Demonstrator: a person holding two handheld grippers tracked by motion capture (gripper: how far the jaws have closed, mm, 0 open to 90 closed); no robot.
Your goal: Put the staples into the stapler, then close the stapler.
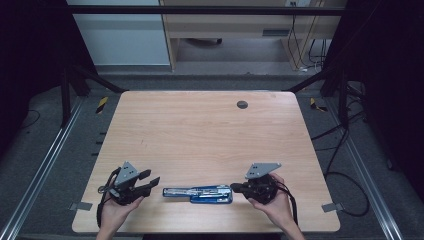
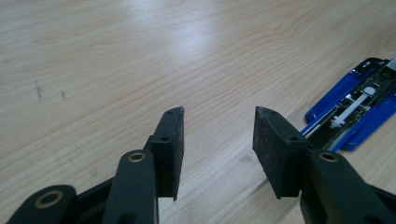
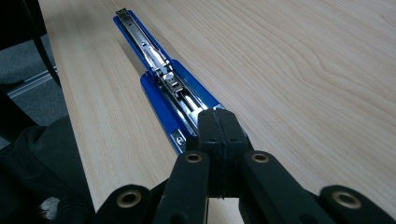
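A blue stapler lies opened out flat near the table's front edge, its metal staple channel facing up. My left gripper rests just left of it, jaws open with nothing between them; in the left gripper view the stapler's end lies off to the right, beyond the right pad. My right gripper is at the stapler's right end. In the right gripper view its pads are pressed together with their tips over the near end of the stapler, and nothing is visible between them.
The wooden table has a small round dark cap near its far edge. The front edge runs just below both hands. Dark frame bars and cables stand around the table, with cabinets behind it.
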